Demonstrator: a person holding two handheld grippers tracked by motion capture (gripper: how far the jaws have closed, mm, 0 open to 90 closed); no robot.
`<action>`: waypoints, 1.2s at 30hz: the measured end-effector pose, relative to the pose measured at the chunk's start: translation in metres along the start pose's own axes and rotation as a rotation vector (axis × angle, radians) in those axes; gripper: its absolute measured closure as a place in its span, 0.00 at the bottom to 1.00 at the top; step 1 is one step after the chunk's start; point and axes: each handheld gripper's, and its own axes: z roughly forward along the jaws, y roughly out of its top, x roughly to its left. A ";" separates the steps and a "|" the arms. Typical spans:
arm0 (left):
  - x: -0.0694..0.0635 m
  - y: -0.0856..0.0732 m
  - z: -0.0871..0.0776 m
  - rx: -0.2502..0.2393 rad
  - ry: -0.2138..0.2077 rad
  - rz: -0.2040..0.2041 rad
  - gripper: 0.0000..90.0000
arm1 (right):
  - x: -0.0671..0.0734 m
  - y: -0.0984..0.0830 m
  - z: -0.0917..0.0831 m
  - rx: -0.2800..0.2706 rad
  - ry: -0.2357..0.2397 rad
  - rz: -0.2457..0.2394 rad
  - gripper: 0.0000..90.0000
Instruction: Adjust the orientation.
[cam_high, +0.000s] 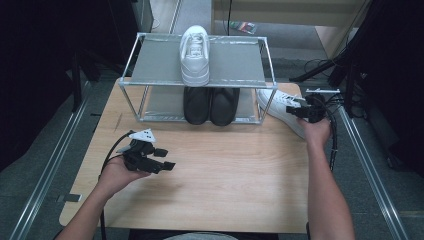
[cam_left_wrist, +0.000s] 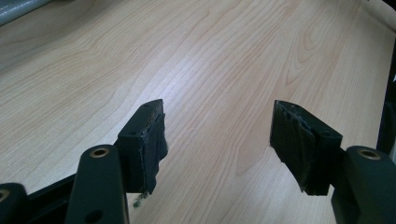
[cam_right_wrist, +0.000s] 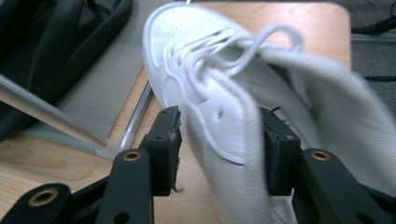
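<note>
1. Here, just off the right end of the shoe rack (cam_high: 235, 62): a loose white shoe (cam_high: 277, 102), lying on the surface (cam_high: 225, 165) with its toe beside the rack's lower corner post and its heel pointing away from the rack.
2. At that shoe's heel end, on the side away from the rack: the right tongs (cam_high: 300, 111), held low in the person's right hand.
3. Seen along the right tongs in the right gripper view: jaws spread wide and straddling the shoe around its collar, one black pad on each side, laces and perforated toe beyond them towards the rack.
4. No squeeze visible there; a sliver of wood between one pad and the shoe's lower edge.
5. In front of the rack's left half, well apart from it: the left tongs (cam_high: 165, 159), held in the left hand just above the bare surface.
6. Left jaws fully apart, with wood grain alone between them.
7. On the rack's top shelf: a second white shoe (cam_high: 195, 50), toe towards the person.
8. On the rack's bottom shelf, under that one: a black pair (cam_high: 210, 105), side by side.
</note>
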 end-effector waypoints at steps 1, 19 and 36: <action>0.000 0.000 0.000 -0.001 -0.003 0.000 0.41 | 0.001 -0.001 0.003 0.007 -0.001 0.000 0.63; 0.000 -0.001 -0.003 -0.021 -0.012 -0.010 0.41 | 0.008 -0.002 0.006 -0.012 -0.010 -0.005 0.94; 0.002 0.000 -0.006 -0.029 -0.008 -0.011 0.41 | 0.011 0.001 -0.020 -0.053 -0.024 0.032 0.94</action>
